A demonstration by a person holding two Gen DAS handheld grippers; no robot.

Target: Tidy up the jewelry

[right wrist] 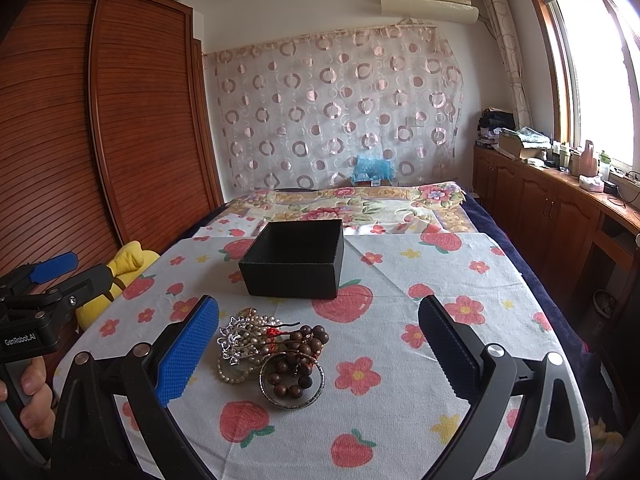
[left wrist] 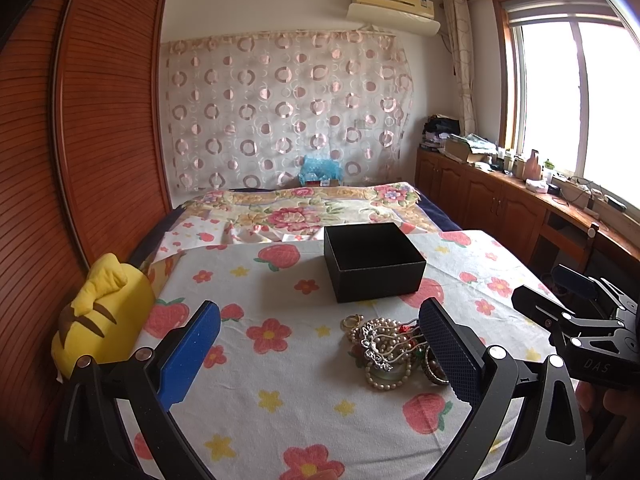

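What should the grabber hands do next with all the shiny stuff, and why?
Probably lower the right gripper onto the jewelry pile and pinch the brown bead bracelet. Both grippers are open and hold nothing, the black box looks empty, and the pile lies just before it.

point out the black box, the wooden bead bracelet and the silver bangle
black box point(right wrist: 294, 276): right wrist view, front wall
wooden bead bracelet point(right wrist: 306, 338): right wrist view, upper beads
silver bangle point(right wrist: 292, 403): right wrist view, near rim

Sunlit bedroom: louvred wooden wardrobe point(left wrist: 100, 120), circle-patterned curtain point(left wrist: 280, 108), window point(left wrist: 580, 92).
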